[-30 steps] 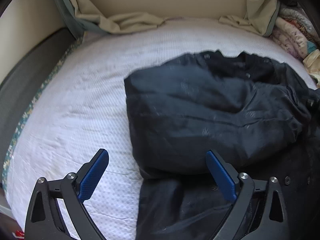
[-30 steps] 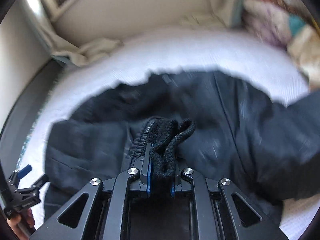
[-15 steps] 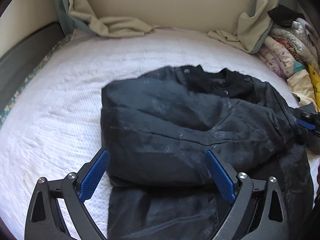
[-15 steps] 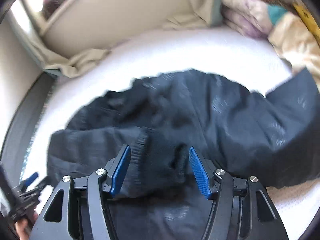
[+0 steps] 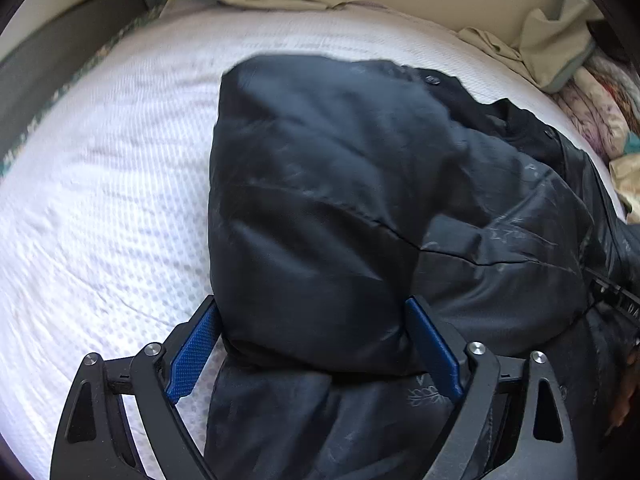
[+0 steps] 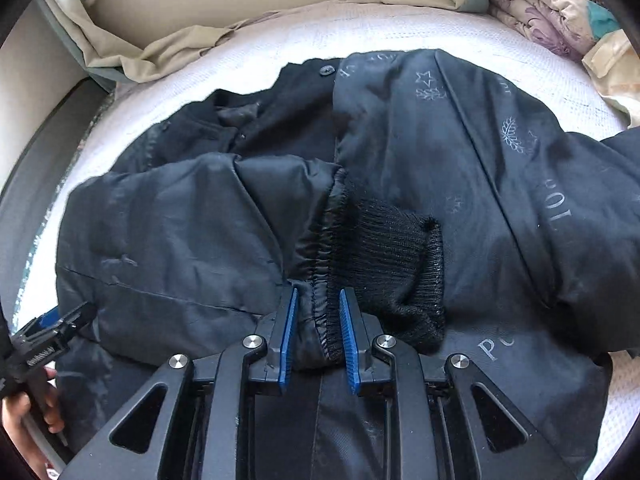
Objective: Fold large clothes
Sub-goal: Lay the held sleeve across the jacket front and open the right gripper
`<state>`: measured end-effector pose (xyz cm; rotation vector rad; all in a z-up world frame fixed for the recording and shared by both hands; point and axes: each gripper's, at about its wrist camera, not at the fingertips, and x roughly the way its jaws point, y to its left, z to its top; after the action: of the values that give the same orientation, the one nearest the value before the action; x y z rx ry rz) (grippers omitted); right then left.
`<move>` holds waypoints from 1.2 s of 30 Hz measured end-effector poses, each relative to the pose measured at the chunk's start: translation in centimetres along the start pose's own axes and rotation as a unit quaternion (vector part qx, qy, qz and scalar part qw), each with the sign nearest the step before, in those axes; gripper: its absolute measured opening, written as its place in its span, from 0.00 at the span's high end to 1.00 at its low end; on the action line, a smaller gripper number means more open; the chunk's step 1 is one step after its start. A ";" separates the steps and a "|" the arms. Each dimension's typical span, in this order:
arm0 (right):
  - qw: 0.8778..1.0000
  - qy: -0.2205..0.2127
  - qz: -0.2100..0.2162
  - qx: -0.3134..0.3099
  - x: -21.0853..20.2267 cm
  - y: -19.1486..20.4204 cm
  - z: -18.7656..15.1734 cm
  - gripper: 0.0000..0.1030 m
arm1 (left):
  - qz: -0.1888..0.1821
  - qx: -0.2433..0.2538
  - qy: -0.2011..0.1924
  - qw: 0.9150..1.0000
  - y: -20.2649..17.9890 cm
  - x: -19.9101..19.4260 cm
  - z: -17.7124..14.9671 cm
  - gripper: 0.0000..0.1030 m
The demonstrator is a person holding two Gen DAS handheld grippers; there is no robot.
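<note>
A: Where's the jacket [image 5: 320,208]?

B: We see it bunched dark on the white mattress [image 5: 100,184], sleeve folded across the body.

A: Left gripper [image 5: 312,344]?

B: Spread wide, blue pads either side of the folded sleeve, not pinching.

A: Right gripper [image 6: 318,320]?

B: Nearly closed; we've got the sleeve's gathered edge between the pads, just beside the knit cuff [image 6: 396,264]. Whether it's actually pinched, we can't tell.

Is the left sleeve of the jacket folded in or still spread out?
Folded in. The sleeve lies across the jacket body, its knit cuff at the middle, beside the right gripper.
</note>
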<state>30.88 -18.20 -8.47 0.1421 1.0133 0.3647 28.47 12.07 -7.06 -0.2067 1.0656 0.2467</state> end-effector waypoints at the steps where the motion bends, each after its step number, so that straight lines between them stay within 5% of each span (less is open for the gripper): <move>1: 1.000 -0.001 -0.003 0.000 0.2 0.1 0.0 0.84 | -0.009 -0.009 0.007 1.000 0.3 0.4 -0.1 0.09; 9: 1.000 -0.013 -0.016 0.003 0.6 0.5 -0.1 0.84 | -0.001 -0.019 -0.009 1.000 0.1 -1.3 -0.2 0.10; 13: 1.000 -0.008 -0.002 0.010 -0.5 0.4 -0.2 0.82 | 0.009 -0.005 -0.069 0.998 -0.3 -5.1 0.4 0.12; 18: 1.000 -0.004 0.010 0.023 -1.5 0.0 -0.2 0.81 | -0.058 -0.017 -0.128 0.990 -0.2 -7.7 1.5 0.15; 22: 1.000 -0.012 0.015 0.020 -2.7 0.6 -0.1 0.81 | -0.075 -0.001 -0.093 0.993 -1.4 -4.9 2.6 0.44; 26: 0.999 -0.022 0.026 0.017 -3.9 0.8 -0.1 0.81 | -0.060 0.006 -0.059 0.996 -1.9 -1.9 2.1 0.45; 33: 0.999 -0.014 0.035 0.026 -4.0 -0.1 -0.3 0.80 | -0.046 0.023 -0.055 0.997 -2.0 0.3 0.9 0.45; 36: 0.998 -0.018 0.035 0.042 -4.7 -0.9 -0.3 0.66 | -0.037 0.026 -0.062 0.997 -2.3 0.3 0.7 0.44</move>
<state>28.58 -20.79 -5.11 0.2599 0.9911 0.3814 29.90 10.06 -6.84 -0.1815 0.9376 0.1622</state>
